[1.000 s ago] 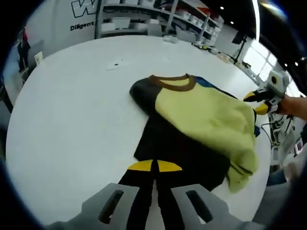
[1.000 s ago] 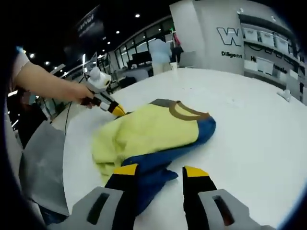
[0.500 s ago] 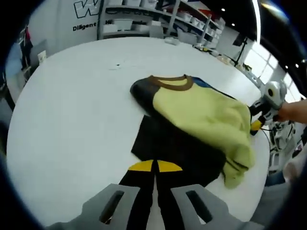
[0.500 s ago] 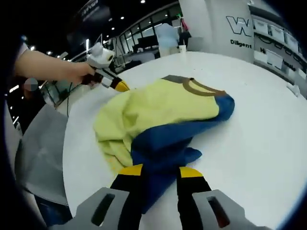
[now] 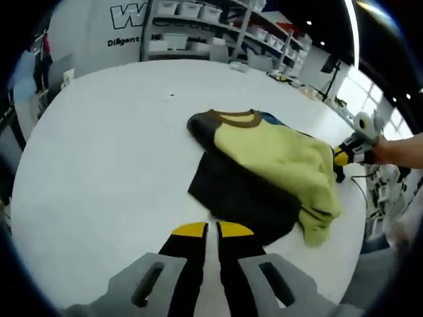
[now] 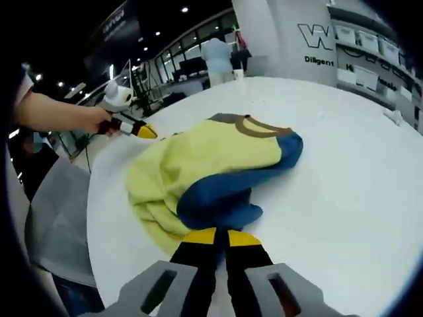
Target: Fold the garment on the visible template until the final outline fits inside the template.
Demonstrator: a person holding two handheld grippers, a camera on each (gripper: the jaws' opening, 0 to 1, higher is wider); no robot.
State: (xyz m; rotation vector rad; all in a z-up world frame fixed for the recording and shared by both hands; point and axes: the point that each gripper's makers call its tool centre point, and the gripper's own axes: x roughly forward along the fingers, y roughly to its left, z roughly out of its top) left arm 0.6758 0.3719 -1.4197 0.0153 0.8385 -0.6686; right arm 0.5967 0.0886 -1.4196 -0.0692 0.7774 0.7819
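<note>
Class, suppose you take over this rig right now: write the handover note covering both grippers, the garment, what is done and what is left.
Left gripper: shut, holding nothing, just off the shirt's dark edge.
Right gripper: shut, empty, at the blue sleeve's edge.
Yellow T-shirt with brown collar, blue sleeve and dark panel: lies bunched near the edge of the round white table, yellow body folded over the dark part.
Done: partial folds only.
Left: flatten and square the bundle. No template outline is visible, so the fit cannot be judged.

garment (image 5: 271,165): 1 (yellow, blue, black) | table (image 5: 99,152): 1 | grippers: 2
</note>
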